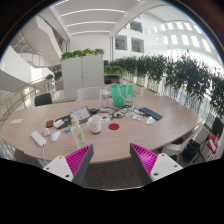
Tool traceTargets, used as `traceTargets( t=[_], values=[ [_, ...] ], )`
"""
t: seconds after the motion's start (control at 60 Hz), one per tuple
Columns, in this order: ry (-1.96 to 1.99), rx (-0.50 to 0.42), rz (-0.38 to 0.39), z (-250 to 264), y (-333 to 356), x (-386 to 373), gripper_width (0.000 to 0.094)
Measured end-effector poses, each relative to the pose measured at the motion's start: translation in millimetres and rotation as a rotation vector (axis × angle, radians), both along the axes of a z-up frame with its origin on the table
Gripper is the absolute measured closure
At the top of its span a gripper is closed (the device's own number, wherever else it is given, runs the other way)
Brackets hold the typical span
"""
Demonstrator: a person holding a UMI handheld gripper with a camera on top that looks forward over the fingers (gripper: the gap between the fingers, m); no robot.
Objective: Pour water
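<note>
Beyond the fingertips, on the round wooden table [150, 135], sits everything the pour needs. Gripper [112, 160] is held high and back from the table edge, fingers spread wide, nothing between them; both pink pads [80, 157] show bare.

Key relation: the likely vessels are ahead and slightly left of the gripper's centre line, well apart from the fingers. A white mug-like cup [96, 124] stands upright near the middle of the table, with a small pale cup [78, 128] just left of it. Can't tell which holds water, or whether either does. A pair of tall green containers [122, 95] stands farther back, a little right of centre; these could be the water source, but I can't tell. All of these look upright, long axis vertical, so my read is a level approach from the near side, jaws staying wide until they straddle the chosen vessel.

Counts: one gripper, two fingers, two green containers, two cups I can make out, one red disc [113, 126] lying flat just right of the mug. Other clutter: a laptop-like item [80, 113] left of centre, dark flat things [150, 114] to the right, small bits at the far left that are too small to name. Chairs [88, 93] ring the table; plants [170, 72] and a white cabinet [82, 72] stand behind.

Task stage, judging from this: nothing grasped yet, pour not started.
</note>
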State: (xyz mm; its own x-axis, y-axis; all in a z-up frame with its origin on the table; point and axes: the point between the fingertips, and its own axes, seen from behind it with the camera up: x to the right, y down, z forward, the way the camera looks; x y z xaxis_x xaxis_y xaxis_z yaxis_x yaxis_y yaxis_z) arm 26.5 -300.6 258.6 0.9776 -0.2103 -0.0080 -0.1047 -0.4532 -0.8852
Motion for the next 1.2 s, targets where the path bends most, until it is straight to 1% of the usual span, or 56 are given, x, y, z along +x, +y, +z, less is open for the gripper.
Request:
traceTargets(
  t=[0.05,0.067,0.15,0.233,0.333,0.5,0.583,0.683,0.783,0.867,0.967,1.0,1.017,1.033,1.067,1.083,1.15,1.2],
  values=[
    [-0.012,0.017,0.003,9,-9,-15,0.0103],
    [-0.019,0.026,0.004,12,-15,-43,0.0104],
    [-0.057,0.061,0.023,11,-18,-65,0.0103],
    [-0.060,0.100,0.046,2,-19,-83,0.0103],
    [-0.032,0.149,0.100,-22,-9,-112,0.0103],
    [-0.038,0.220,0.188,-75,41,-157,0.0105],
    [-0.024,0.221,0.221,-104,75,-178,0.0103],
    [-0.026,0.237,0.248,-125,125,-196,0.0103],
    [-0.051,0.246,0.245,-148,182,-198,0.0103],
    [-0.056,0.233,0.211,-168,222,-190,0.0106],
    [-0.010,0.263,0.165,-178,256,-177,0.0109],
    [0.004,0.272,0.160,-179,268,-175,0.0128],
    [0.008,0.274,0.161,-180,272,-174,0.0157],
    [0.007,0.272,0.162,-181,276,-173,0.0204],
    [0.010,0.263,0.186,-185,283,-177,0.0355],
    [0.008,0.253,0.188,-188,284,-177,0.0406],
    [-0.013,0.283,0.180,-187,292,-175,0.0412],
    [-0.040,0.290,0.197,-187,295,-178,0.0436]
  ],
)
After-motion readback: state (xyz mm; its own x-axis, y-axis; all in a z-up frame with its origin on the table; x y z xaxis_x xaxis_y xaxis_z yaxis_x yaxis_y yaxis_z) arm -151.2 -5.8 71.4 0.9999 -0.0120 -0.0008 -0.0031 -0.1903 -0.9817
